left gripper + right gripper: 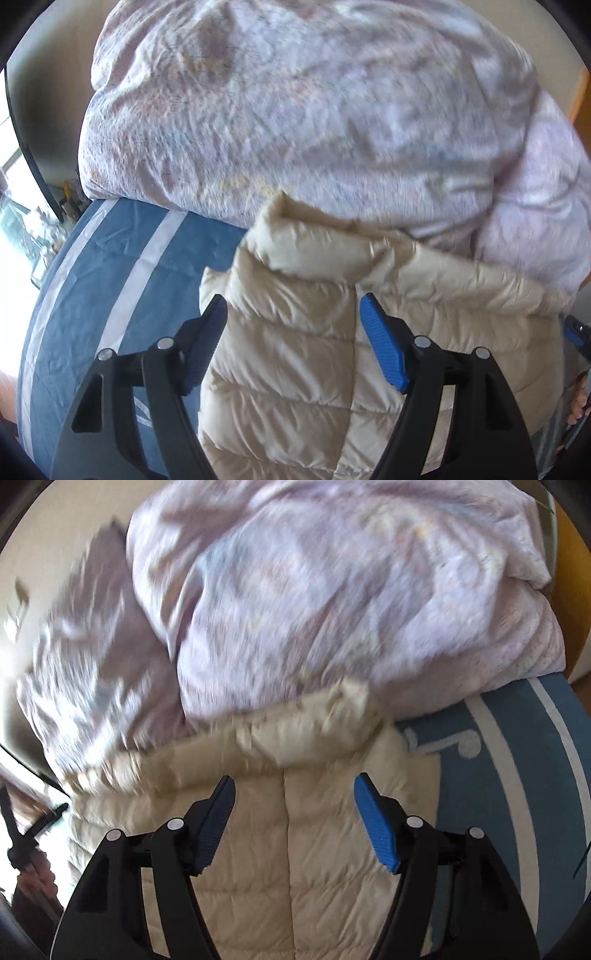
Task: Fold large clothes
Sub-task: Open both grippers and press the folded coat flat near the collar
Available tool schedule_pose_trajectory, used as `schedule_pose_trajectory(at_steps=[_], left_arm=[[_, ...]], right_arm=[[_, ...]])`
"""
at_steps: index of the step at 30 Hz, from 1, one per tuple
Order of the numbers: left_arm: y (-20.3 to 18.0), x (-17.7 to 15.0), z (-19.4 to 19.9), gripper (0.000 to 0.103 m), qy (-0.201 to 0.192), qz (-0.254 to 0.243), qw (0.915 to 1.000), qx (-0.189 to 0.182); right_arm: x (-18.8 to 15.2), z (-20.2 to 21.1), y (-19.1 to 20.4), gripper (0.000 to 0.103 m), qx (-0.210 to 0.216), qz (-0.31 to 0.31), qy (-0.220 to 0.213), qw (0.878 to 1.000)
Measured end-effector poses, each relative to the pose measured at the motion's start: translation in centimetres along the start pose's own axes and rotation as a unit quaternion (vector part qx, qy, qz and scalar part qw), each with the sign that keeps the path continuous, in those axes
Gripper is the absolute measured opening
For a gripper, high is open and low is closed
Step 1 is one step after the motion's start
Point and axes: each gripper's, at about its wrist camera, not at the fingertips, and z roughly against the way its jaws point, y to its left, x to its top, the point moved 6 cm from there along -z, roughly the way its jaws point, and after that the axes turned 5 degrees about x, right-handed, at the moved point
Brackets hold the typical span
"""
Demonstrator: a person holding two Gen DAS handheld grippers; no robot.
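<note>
A cream quilted puffer jacket [295, 350] lies on the blue bedsheet, its collar end bunched against the duvet. My left gripper [291, 314] hangs above the jacket's left part, jaws wide apart, nothing pinched between the blue pads [384, 350]. The right wrist view shows the same jacket [314, 849] with its centre seam running up between the fingers. My right gripper [293, 794] is open above it, pads [376, 827] clear of the fabric. The other gripper shows at the left edge [33, 834] of that view, held by a hand.
A big crumpled lilac duvet [314, 110] fills the far side of the bed, also seen as the duvet [332, 590] in the right wrist view. The blue sheet with white stripes [110, 277] lies bare left of the jacket and right of it [517, 775]. A window glows at far left.
</note>
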Motion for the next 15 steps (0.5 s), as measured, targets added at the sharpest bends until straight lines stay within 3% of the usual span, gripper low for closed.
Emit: schedule_pose_trajectory(at_steps=[8, 15], left_arm=[[-1.7, -1.3, -3.2, 0.074, -0.011, -0.045, 0.9972, 0.059], [-1.7, -0.6, -5.8, 0.082, -0.019, -0.047, 0.9948, 0.088]], right_arm=[[-1.4, -3.7, 0.5, 0.068, -0.120, 0.074, -0.028, 0.990], [-1.5, -6.1, -0.8, 0.069, -0.162, 0.074, -0.038, 0.983]])
